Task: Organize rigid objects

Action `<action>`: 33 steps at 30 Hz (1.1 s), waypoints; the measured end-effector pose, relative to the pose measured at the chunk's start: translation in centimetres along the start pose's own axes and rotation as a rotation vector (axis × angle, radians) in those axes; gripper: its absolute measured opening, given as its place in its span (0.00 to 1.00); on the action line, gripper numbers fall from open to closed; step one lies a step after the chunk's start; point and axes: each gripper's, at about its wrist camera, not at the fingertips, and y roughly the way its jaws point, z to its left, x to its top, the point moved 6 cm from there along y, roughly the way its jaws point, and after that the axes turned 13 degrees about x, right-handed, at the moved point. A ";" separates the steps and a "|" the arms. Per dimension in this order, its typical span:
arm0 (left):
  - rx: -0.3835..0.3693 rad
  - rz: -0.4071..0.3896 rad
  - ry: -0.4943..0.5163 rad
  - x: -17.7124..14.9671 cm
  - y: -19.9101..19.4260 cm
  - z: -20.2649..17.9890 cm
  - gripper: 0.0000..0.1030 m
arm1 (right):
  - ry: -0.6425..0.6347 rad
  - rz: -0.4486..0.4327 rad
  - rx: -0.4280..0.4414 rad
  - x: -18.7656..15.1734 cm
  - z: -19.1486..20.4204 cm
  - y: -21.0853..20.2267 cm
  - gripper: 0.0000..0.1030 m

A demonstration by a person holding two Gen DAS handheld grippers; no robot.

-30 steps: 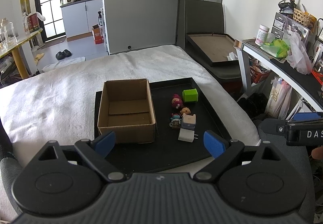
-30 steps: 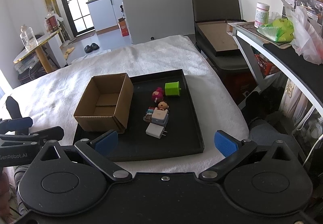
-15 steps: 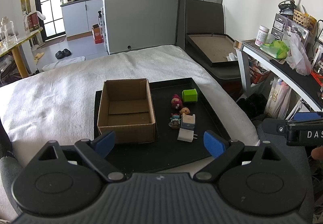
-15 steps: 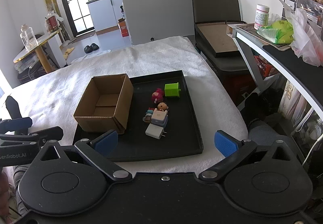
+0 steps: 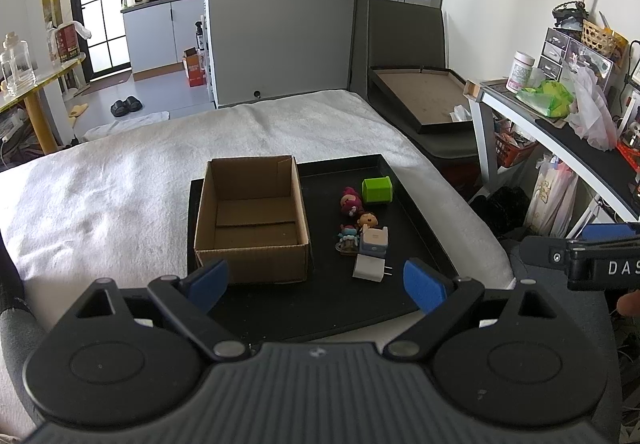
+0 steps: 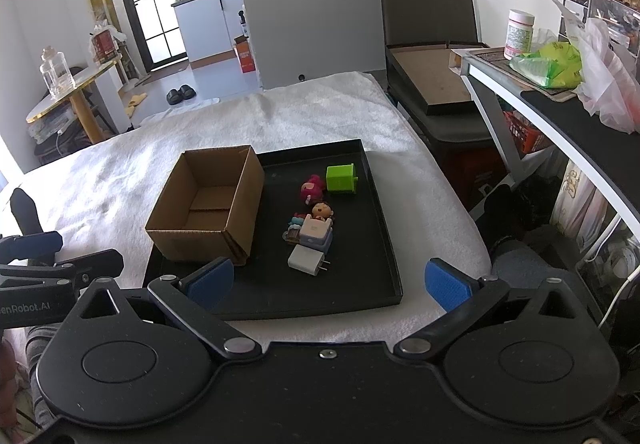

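A black tray (image 5: pixel 424 220) (image 6: pixel 384 228) lies on a white towel. On its left stands an open, empty cardboard box (image 5: pixel 252 220) (image 6: pixel 208 204). To the right of the box lie a green cube (image 5: pixel 377 189) (image 6: pixel 340 178), a pink figure (image 5: pixel 351 202) (image 6: pixel 312 188), a small doll (image 5: pixel 368 220) (image 6: pixel 322 210), a teal figure (image 5: pixel 347 236), a lavender-white charger block (image 5: pixel 374 240) (image 6: pixel 316 232) and a white plug adapter (image 5: pixel 370 268) (image 6: pixel 306 260). My left gripper (image 5: pixel 316 280) and right gripper (image 6: pixel 328 282) are open and empty, near the tray's front edge.
The white towel (image 5: pixel 100 196) covers the surface. A desk (image 5: pixel 560 132) with bags and jars stands at right. A grey chair (image 5: pixel 416 92) holding a framed board is behind the tray. A yellow table (image 6: pixel 72 84) stands far left.
Both views have edged slightly nearer to the tray. The objects and the jaws have not changed.
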 end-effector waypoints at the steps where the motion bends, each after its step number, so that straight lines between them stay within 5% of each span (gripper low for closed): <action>1: 0.000 -0.001 0.000 0.0 0.0 0.0 0.91 | 0.001 0.000 0.000 0.2 -0.1 -0.1 1.00; 17: 0.009 -0.004 -0.020 -0.2 0.5 0.7 0.91 | 0.003 0.008 -0.008 -0.9 -0.1 0.9 1.00; 33: 0.053 0.012 -0.064 0.6 5.2 2.1 0.91 | 0.015 0.018 -0.019 -0.8 -1.5 4.0 1.00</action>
